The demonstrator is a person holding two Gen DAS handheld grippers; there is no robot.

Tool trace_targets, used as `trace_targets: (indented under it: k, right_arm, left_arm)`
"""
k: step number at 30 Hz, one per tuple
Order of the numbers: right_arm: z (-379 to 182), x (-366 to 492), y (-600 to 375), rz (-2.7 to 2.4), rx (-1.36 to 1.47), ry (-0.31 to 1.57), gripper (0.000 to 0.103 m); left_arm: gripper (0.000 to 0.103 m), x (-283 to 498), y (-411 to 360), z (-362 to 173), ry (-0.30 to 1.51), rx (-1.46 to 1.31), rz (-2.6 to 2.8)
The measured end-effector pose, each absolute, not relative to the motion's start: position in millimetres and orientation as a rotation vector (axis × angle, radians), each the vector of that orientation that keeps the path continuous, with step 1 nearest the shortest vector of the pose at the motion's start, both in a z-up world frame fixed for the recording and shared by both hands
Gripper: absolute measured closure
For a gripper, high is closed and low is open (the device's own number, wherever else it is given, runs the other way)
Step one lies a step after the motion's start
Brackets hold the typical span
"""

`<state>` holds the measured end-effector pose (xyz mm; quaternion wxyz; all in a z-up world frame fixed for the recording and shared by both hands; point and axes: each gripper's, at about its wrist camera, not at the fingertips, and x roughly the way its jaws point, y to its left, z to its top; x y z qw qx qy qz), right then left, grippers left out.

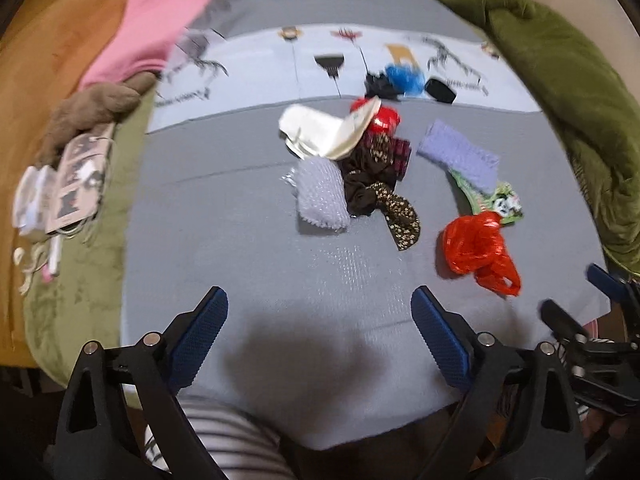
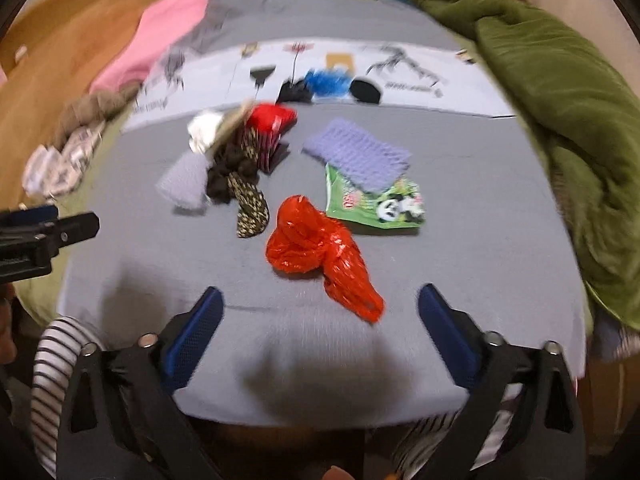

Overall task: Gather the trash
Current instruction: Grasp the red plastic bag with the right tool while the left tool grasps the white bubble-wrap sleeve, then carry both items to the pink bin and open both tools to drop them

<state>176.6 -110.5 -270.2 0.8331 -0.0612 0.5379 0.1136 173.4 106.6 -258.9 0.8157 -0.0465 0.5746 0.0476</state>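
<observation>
Both tools stand wide and hold nothing. The right gripper (image 2: pixel 320 320) hangs over the grey sheet (image 2: pixel 480 280) with the crumpled red plastic bag (image 2: pixel 320 248) just ahead of its fingertips, the bag's tail reaching between them. The left gripper (image 1: pixel 320 320) has bare sheet between its fingers; the bubble wrap (image 1: pixel 320 196) and dark patterned cloth (image 1: pixel 376 184) lie further ahead. The risk, as I judge it: slippery film (thin, springy) could slide from the pads, or a low pinch could catch the sheet too.

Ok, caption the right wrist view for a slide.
Open right tool above grey mat, crumpled red plastic bag ahead, panda wrapper beyond.
</observation>
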Motion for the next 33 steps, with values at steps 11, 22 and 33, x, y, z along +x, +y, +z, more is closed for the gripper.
trace_targets:
  k: [11,22,33]
  right_arm:
    - [-354.9,239.2,-86.3,0.270,-0.186,1.260,0.014]
    - [-356.2,242.4,-80.1,0.296,-0.212,1.224,0.054]
    - [-260.1,201.4,-98.2,0.395,-0.038,1.064,0.061]
  left_arm:
    - [0.017,247.3,100.8,-339.4,1.288,-0.109,0.093]
    - [0.092,264.9,127.9,-379.0,1.349,-0.312,0.094]
    - [0.093,202.8,126.6,-266.5,1.164,-0.266,0.007]
